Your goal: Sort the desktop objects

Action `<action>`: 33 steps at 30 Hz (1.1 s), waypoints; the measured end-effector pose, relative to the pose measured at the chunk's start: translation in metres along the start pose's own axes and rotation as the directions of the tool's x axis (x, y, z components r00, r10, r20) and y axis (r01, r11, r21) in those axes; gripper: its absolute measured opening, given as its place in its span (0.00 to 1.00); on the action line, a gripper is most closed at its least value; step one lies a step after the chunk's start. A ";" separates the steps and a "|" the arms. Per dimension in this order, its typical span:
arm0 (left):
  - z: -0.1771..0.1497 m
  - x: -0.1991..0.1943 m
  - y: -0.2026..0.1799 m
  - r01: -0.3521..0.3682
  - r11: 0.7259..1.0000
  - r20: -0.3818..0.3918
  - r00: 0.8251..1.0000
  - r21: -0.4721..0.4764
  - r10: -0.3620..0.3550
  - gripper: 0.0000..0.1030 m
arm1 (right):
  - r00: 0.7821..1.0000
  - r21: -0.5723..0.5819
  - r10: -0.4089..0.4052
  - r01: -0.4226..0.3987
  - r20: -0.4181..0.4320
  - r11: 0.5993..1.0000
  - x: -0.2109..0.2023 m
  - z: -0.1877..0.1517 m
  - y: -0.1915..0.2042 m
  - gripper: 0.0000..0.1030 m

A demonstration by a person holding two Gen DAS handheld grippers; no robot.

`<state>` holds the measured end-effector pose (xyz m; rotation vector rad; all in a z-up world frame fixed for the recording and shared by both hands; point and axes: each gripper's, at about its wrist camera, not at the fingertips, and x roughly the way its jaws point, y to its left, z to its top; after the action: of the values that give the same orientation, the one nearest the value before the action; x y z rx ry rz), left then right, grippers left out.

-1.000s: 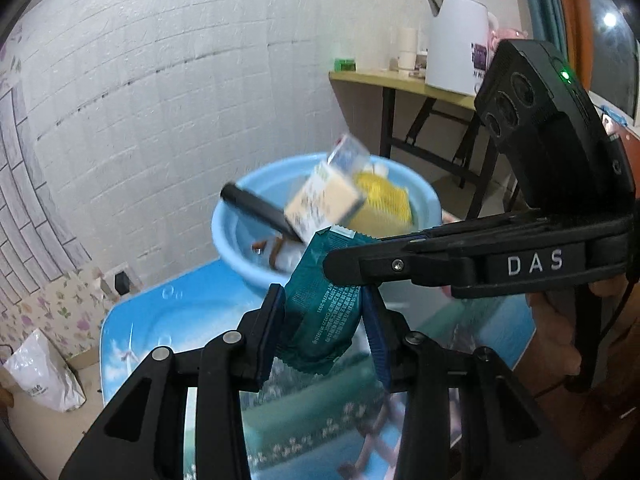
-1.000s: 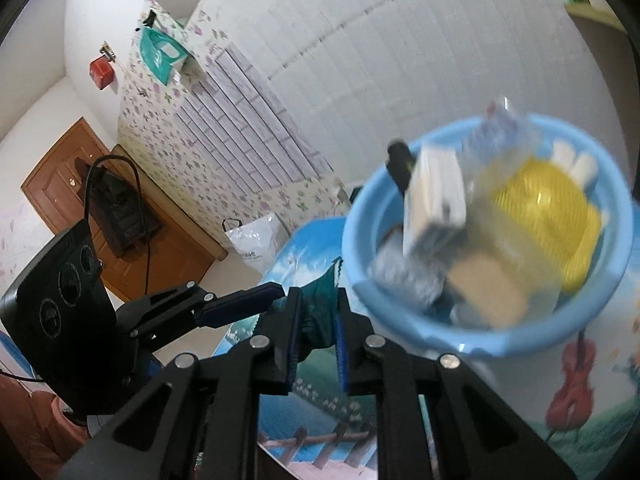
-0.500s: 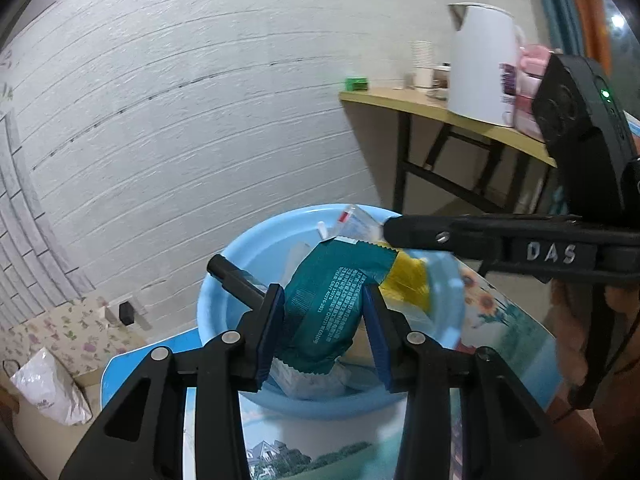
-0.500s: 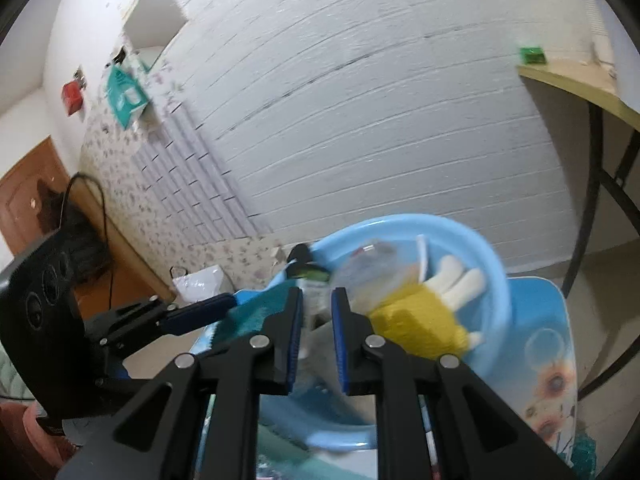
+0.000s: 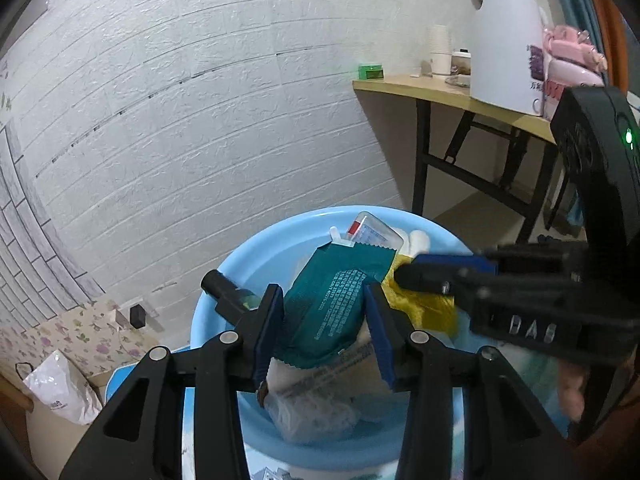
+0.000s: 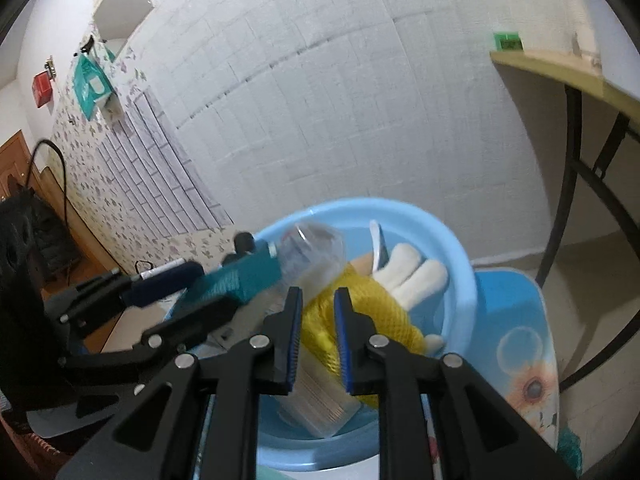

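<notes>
A green snack packet [image 5: 332,304] hangs over the light blue basin [image 5: 280,236], between the pads of my left gripper [image 5: 322,296]. Those pads still touch it while the jaws are opening. From the right wrist the same packet [image 6: 244,276] and left gripper [image 6: 200,292] show at the left, above the basin [image 6: 460,264]. My right gripper [image 6: 318,296] hovers over a yellow mesh bundle [image 6: 356,300]. Its jaws stand nearly shut, just starting to part, with nothing between them. It also reaches in from the right as the right gripper [image 5: 408,274].
The basin holds a white glove [image 6: 416,276], a clear bottle [image 6: 316,248], a black marker [image 5: 224,288] and a clear box [image 6: 320,400]. It stands on a printed table [image 6: 520,360] against the wall. A kettle [image 5: 508,48] sits on a side table; a white bag [image 5: 60,392] lies on the floor.
Both grippers have swung toward the basin, which now lies directly below them. The left carried the packet over it. The right, at the packet's top end a second ago, has come away from it.
</notes>
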<state>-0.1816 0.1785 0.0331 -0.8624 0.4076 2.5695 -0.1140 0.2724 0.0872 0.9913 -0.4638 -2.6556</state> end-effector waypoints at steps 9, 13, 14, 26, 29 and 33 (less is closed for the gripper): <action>0.001 0.035 0.009 -0.048 0.996 -0.032 0.998 -0.070 0.046 0.54 | 0.989 0.005 -0.146 0.146 0.022 0.989 0.012 -0.002 -0.007 0.30; -0.003 0.034 0.021 -0.071 0.990 -0.011 0.997 -0.120 0.071 0.63 | 0.976 0.089 -0.213 0.208 0.052 0.974 0.014 -0.005 -0.013 0.50; -0.004 0.033 0.025 -0.078 0.986 -0.006 0.997 -0.145 0.077 0.66 | 0.972 0.089 -0.224 0.218 0.064 0.972 0.014 -0.006 -0.011 0.51; -0.008 0.028 0.047 -0.109 0.945 0.037 0.991 -0.309 0.127 0.76 | 0.964 -0.005 -0.206 0.210 0.169 0.978 0.021 -0.012 0.001 0.60; -0.009 0.030 0.046 -0.139 0.933 0.044 0.986 -0.331 0.162 0.76 | 0.957 -0.006 -0.200 0.206 0.210 0.979 0.020 -0.016 0.002 0.64; -0.008 0.030 0.040 -0.170 0.930 0.048 0.979 -0.325 0.196 0.76 | 0.965 -0.032 -0.133 0.143 0.225 0.989 0.016 -0.020 0.002 0.78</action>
<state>-0.2178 0.1489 0.0138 -0.8582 0.0454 2.8847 -0.1123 0.2608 0.0639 0.7405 -0.3867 -2.9046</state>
